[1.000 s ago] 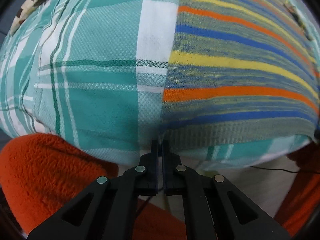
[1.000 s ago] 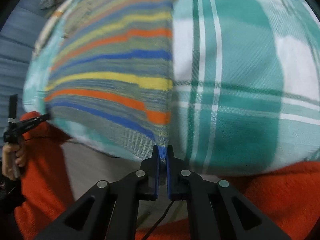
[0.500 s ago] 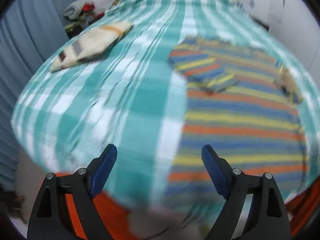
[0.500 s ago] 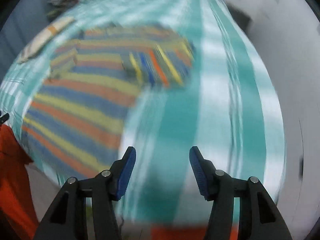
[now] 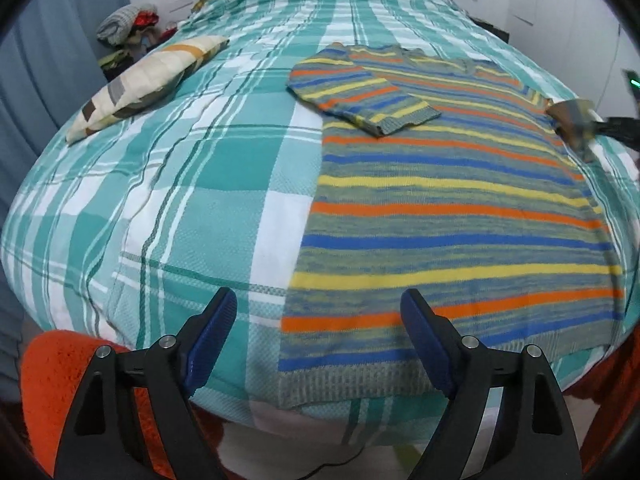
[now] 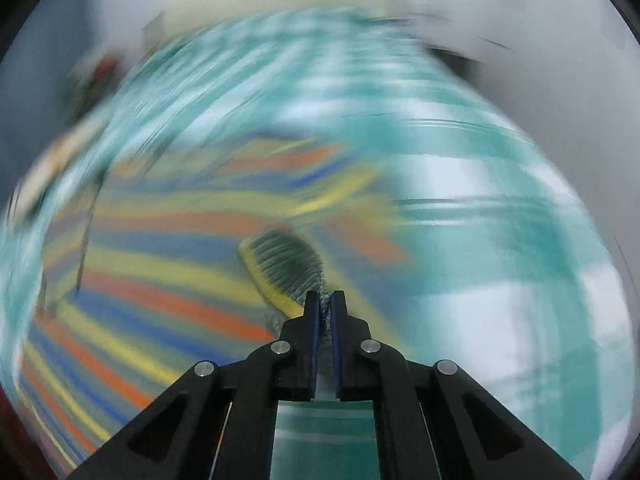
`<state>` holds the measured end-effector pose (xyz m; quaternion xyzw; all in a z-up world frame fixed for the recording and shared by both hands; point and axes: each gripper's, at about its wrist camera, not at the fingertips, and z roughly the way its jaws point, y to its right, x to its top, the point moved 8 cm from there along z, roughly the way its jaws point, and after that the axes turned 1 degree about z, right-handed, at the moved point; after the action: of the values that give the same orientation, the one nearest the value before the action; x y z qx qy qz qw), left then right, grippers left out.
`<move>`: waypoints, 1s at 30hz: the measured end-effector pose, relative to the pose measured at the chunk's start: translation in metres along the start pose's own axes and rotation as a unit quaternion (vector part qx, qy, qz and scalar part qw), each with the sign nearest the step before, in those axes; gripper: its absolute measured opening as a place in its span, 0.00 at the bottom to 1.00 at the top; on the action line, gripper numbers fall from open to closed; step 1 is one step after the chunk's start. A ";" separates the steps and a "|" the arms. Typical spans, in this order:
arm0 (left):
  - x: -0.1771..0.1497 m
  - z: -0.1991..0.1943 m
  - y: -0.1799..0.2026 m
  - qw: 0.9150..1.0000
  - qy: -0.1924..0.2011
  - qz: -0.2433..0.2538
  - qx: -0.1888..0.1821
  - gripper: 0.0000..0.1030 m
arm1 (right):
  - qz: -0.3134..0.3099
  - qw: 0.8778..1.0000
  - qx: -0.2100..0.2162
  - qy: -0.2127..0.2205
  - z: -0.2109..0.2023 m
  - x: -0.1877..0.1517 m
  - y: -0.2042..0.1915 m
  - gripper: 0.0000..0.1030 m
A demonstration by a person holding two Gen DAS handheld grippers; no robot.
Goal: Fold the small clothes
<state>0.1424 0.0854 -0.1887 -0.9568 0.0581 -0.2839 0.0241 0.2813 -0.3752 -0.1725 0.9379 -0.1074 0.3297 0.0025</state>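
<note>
A knitted sweater [image 5: 440, 200] with blue, yellow and orange stripes lies flat on the bed, its hem towards me. Its left sleeve [image 5: 360, 96] is folded across the chest. My left gripper [image 5: 319, 300] hovers open over the hem's left corner, with nothing between its fingers. My right gripper [image 6: 325, 298] is shut on the ribbed cuff [image 6: 284, 264] of the right sleeve and holds it lifted above the sweater [image 6: 160, 280]. The right wrist view is heavily blurred. In the left wrist view that gripper [image 5: 596, 124] and the cuff show at the far right edge.
A teal and white plaid cover [image 5: 200, 160] spreads over the bed. A patterned pillow [image 5: 148, 80] lies at the back left, and a pile of clothes [image 5: 124, 26] sits beyond it. Orange fleece [image 5: 52, 380] shows below the bed's near edge. White walls stand to the right.
Both grippers let go of the hem and rose, tilting up to show the whole bed. The left one stayed open. The right one swung to the right sleeve and shut on its cuff.
</note>
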 end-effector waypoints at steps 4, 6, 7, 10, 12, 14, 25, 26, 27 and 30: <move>0.000 0.006 0.014 1.000 -0.006 0.008 -0.009 0.83 | 0.133 0.989 -0.069 0.005 -0.026 -0.001 0.144 0.05; 0.001 0.010 0.021 1.000 -0.011 0.014 -0.009 0.83 | 0.153 0.986 -0.065 -0.005 -0.025 -0.006 0.176 0.04; 0.001 0.011 0.025 1.000 -0.014 0.020 -0.008 0.83 | 0.155 0.986 -0.062 -0.013 -0.022 -0.008 0.183 0.01; -0.001 0.012 0.034 0.999 -0.017 0.036 -0.004 0.83 | 0.167 0.984 -0.055 -0.030 -0.007 -0.016 0.195 0.01; -0.003 0.012 0.037 0.999 -0.019 0.048 0.003 0.83 | 0.170 0.983 -0.059 -0.041 0.001 -0.025 0.197 0.01; -0.005 0.011 0.037 0.998 -0.019 0.054 0.010 0.83 | 0.173 0.983 -0.050 -0.043 0.008 -0.031 0.197 0.02; -0.005 0.031 0.029 0.999 -0.050 0.009 -0.008 0.83 | 0.335 0.932 0.133 -0.026 -0.005 -0.060 0.202 0.34; -0.005 0.031 0.029 0.999 -0.051 0.008 -0.007 0.83 | 0.333 0.931 0.144 -0.030 0.002 -0.057 0.195 0.35; -0.006 0.032 0.028 0.999 -0.053 0.008 -0.005 0.83 | 0.330 0.930 0.157 -0.043 0.013 -0.057 0.187 0.33; -0.010 0.034 0.024 0.998 -0.064 0.006 -0.003 0.83 | 0.257 0.962 0.071 -0.058 0.022 -0.057 0.181 0.03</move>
<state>0.1501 0.0633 -0.2243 -0.9727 0.0627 -0.2219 0.0267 0.2149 -0.5418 -0.2365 0.8942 -0.3207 0.2710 -0.1554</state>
